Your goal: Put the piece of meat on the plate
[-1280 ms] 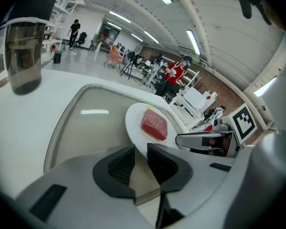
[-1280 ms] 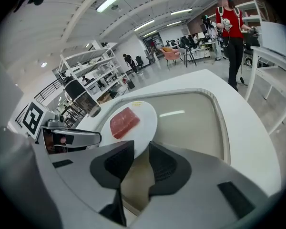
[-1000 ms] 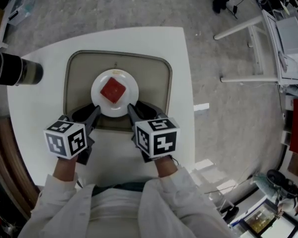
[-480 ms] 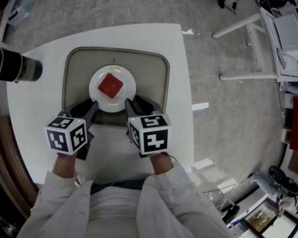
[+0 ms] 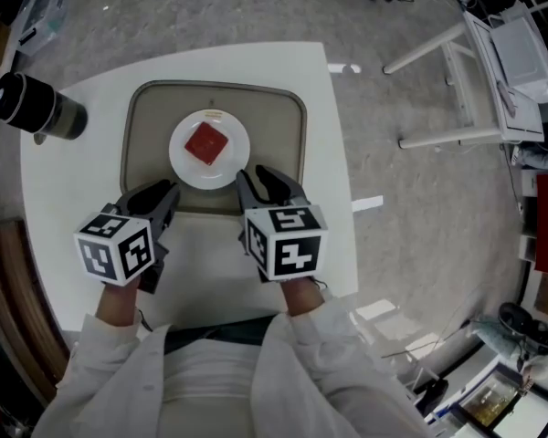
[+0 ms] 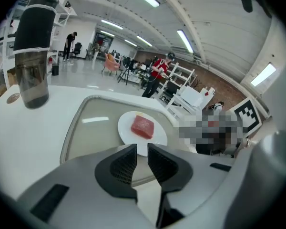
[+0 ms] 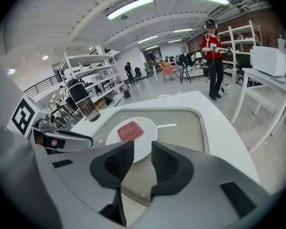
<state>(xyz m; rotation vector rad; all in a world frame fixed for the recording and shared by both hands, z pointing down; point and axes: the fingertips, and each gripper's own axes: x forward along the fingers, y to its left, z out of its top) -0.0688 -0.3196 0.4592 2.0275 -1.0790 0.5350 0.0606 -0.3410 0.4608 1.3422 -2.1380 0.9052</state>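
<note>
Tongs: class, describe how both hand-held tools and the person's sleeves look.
The left tongs and right tongs have light grey bodies and black ribbed fingers; each carries a white cube with black square markers. The sleeves are white.

The table (image 5: 68,199) top is white, smooth and faintly glossy. The tray (image 5: 283,130) has a smooth beige surface with a sheen that reflects the ceiling lights. The plate (image 5: 183,161) is white and glossy, ceramic in look. The piece of meat (image 5: 206,143) is red with a slightly moist surface. The left gripper (image 6: 142,151) and right gripper (image 7: 143,149) have matt grey plastic shells. Their pads (image 6: 125,163) are black and finely ribbed. The tumbler (image 6: 33,56) has a dark translucent body under a matt black lid. The sleeves (image 5: 110,363) are white cloth. The floor (image 5: 420,199) is rough, speckled grey.
</note>
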